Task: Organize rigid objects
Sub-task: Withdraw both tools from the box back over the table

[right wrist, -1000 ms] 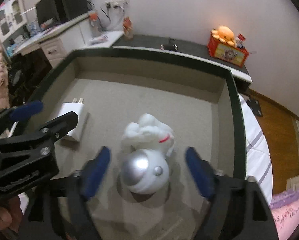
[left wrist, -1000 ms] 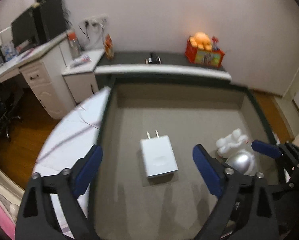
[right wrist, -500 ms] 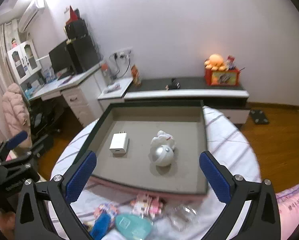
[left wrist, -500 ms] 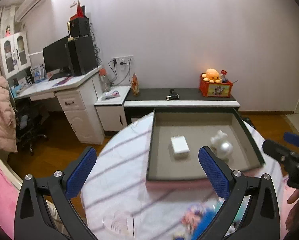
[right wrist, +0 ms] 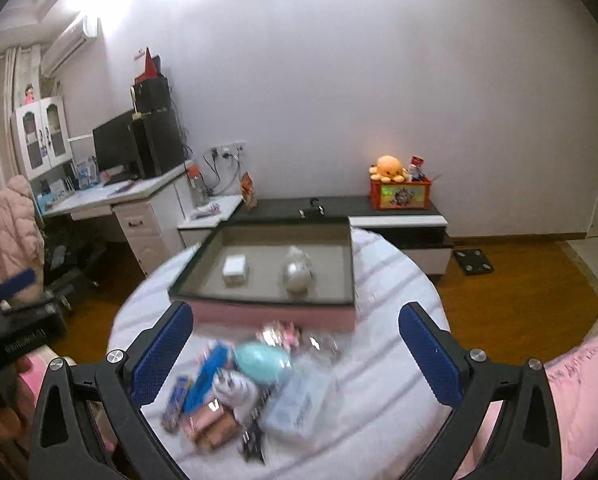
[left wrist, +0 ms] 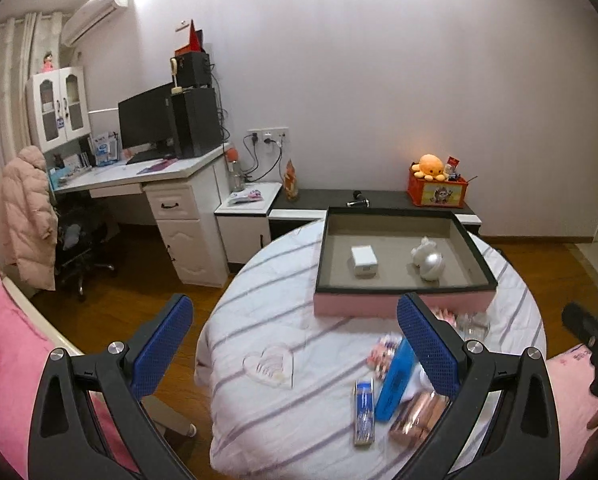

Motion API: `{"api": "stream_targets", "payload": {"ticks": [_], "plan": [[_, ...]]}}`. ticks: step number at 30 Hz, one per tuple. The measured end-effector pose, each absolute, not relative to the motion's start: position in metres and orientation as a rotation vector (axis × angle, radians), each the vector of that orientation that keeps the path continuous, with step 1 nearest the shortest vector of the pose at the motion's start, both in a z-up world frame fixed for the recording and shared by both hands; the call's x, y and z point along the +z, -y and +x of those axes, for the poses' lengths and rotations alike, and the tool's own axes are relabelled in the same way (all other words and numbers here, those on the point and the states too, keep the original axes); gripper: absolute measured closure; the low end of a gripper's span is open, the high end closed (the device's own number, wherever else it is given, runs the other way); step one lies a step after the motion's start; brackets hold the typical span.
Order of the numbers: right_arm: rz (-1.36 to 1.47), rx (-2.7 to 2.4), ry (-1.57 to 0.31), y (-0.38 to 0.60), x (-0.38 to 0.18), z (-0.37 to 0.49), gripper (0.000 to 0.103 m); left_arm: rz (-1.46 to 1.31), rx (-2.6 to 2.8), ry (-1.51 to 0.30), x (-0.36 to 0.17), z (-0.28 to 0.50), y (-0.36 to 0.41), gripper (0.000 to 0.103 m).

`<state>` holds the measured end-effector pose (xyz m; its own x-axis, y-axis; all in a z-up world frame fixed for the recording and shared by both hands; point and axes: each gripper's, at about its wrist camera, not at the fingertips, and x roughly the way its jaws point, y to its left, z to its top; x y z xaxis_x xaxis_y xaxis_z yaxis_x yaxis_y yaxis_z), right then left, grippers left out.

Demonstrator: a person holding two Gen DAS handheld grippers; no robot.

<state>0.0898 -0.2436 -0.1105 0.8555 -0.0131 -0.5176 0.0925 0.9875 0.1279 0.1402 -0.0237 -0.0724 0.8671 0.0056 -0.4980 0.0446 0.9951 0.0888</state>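
Observation:
A pink-sided box (left wrist: 403, 306) (right wrist: 275, 314) with a dark rim stands on the far half of the round table. Inside lie a white charger (left wrist: 363, 260) (right wrist: 235, 270) and a white-and-silver toy (left wrist: 429, 258) (right wrist: 297, 272). A heap of small items lies in front of the box: a blue case (left wrist: 395, 384), a blue-capped clear pack (left wrist: 364, 408), a teal oval (right wrist: 261, 360), a clear pack (right wrist: 299, 404). My left gripper (left wrist: 295, 344) and right gripper (right wrist: 295, 356) are both open and empty, held high and back from the table.
The table (left wrist: 283, 364) has a striped white cloth. A desk with a monitor (left wrist: 147, 120) stands at the left, a low dark cabinet (left wrist: 379, 200) behind the table. A pink bed (left wrist: 3, 360) lies at the near left.
Both grippers have pulled up and back from inside the box, leaving the charger and the toy lying in it. The heap on the near table has come into view.

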Motion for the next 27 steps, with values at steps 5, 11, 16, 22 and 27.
{"api": "stream_targets", "payload": {"ticks": [5, 11, 16, 22, 27], "plan": [[0.166, -0.046, -0.636, 0.240, -0.140, 0.074, 0.000, 0.074, -0.063, -0.586, -0.097, 0.127, 0.016, 0.000], [0.157, -0.040, -0.640, 0.240, -0.144, 0.071, 0.000, 0.069, -0.054, -0.629, -0.113, 0.128, 0.010, 0.000], [0.150, -0.049, -0.671, 0.237, -0.155, 0.074, 0.000, 0.062, -0.063, -0.664, -0.129, 0.133, 0.006, 0.000], [0.158, -0.079, -0.728, 0.241, -0.172, 0.084, 0.000, 0.082, -0.098, -0.758, -0.167, 0.146, 0.013, 0.000], [0.164, -0.085, -0.777, 0.242, -0.187, 0.095, 0.000, 0.081, -0.139, -0.828, -0.195, 0.158, 0.020, 0.000]]}}
